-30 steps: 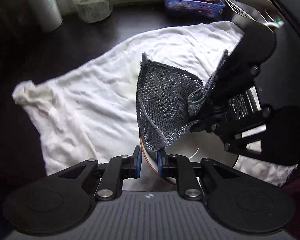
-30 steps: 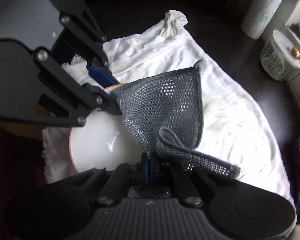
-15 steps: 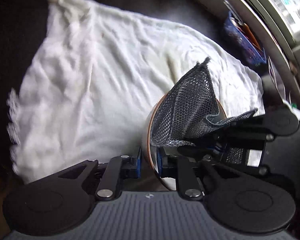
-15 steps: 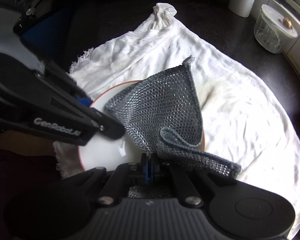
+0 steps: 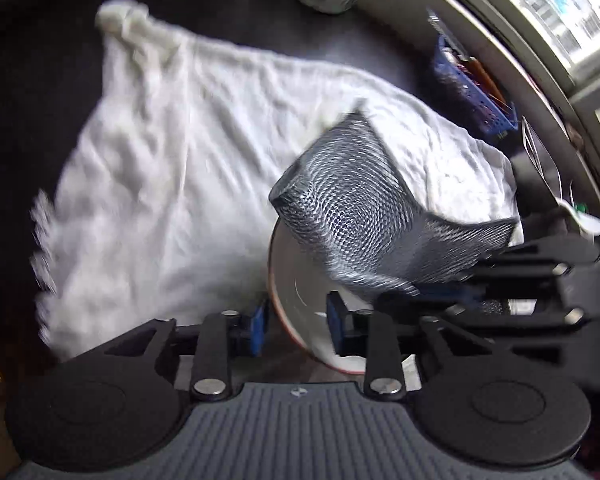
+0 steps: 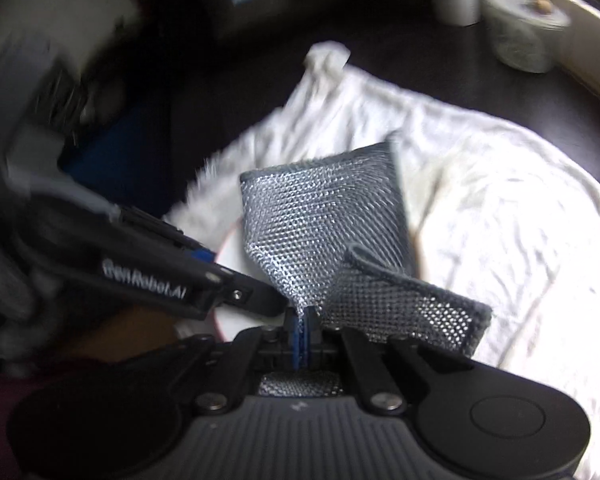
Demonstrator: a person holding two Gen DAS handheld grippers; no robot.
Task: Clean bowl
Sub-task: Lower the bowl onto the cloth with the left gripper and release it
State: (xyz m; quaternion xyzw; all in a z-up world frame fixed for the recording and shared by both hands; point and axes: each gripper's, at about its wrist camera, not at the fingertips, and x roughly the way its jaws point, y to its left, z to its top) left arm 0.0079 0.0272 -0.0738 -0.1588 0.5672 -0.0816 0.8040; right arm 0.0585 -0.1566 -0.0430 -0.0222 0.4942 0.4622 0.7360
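left gripper [image 5: 296,322]: jaws opening, blue pads standing either side of the bowl's near rim w/ gaps showing, so not pressing on it
left gripper pads [image 5: 258,322]: one outside the bowl wall, the other inside over the white interior
right gripper [image 6: 303,330]: jaws closed tight on a pinched fold of the mesh cloth, blue pads nearly meeting
bowl [image 5: 296,280]: white inside, orange-brown rim, tilted on edge w/ its opening facing right in left wrist view; sits on the white towel, partly covered by the mesh cloth
bowl in right wrist view [image 6: 230,248]: only a white sliver seen betw. the mesh cloth and the left gripper's arm
mesh cloth [image 5: 352,208]: grey metallic scrubber, draped over the bowl's upper rim and down into it; one flap folded toward the right gripper
mesh cloth, right wrist view [image 6: 320,220]: fans up from the pinch point, a loose strip curling off to the right
white towel [image 5: 172,168]: crumpled, spread on the dark counter [image 5: 28,92], one corner bunched at far end
bkgd: blue basket [image 5: 472,92] w/ utensils by the window; lidded glass jar [image 6: 526,28] beyond the towel; both blurred
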